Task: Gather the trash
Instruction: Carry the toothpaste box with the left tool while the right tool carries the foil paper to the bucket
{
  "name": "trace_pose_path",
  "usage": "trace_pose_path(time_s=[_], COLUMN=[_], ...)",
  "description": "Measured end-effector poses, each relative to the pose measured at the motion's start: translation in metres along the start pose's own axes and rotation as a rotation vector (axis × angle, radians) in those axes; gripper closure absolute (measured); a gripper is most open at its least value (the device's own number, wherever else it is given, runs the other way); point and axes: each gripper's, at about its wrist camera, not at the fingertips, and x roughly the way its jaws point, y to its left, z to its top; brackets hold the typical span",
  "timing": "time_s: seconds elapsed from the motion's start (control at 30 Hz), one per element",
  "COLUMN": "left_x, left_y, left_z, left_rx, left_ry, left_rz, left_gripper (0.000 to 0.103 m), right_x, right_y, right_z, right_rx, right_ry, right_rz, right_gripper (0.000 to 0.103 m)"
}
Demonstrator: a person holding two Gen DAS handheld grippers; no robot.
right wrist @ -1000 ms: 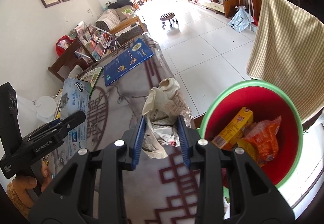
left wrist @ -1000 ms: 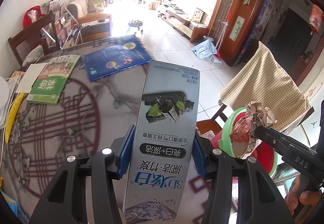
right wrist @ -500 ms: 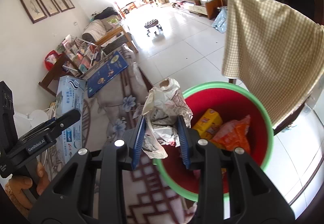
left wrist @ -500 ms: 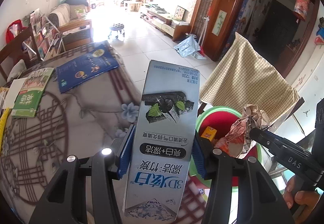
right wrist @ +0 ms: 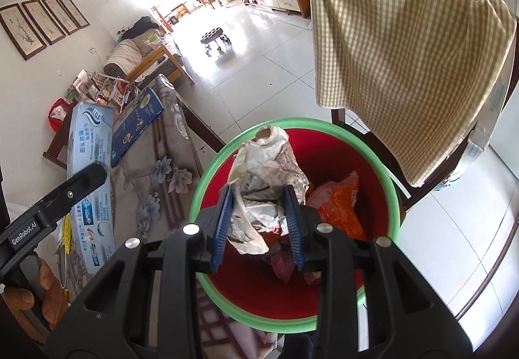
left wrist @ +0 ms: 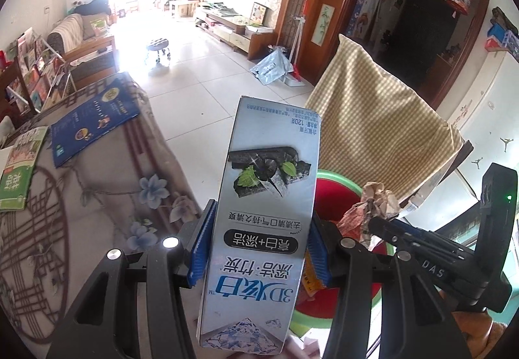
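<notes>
Left tongs angled downward, jaws clamped part-open, right tongs beside them, pinched tight, tilted down

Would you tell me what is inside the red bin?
The red bin holds an orange wrapper and a dark red scrap; the crumpled paper and right gripper hide the rest.

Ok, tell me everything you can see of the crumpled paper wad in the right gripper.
The crumpled paper wad is whitish printed paper, creased and torn-looking, with a loose flap hanging below. It is clamped between the blue pads of the right gripper, poking up above them, over the red bin with the green rim. Nothing else touches it.
</notes>
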Motion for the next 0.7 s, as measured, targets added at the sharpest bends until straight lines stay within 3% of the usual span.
trace_pose_path(time_s=[0.7], left_x=[0.078], left_y=[-0.058], left_z=[-0.008], left_rx=[0.110], left_ry=[0.120], left_rz=[-0.081], left_gripper=[0.054], right_x=[-0.018], right_y=[-0.030], right_z=[0.003], right_rx=[0.069], right_ry=[-0.032], right_rz=[-0.046], right_gripper=[0.071])
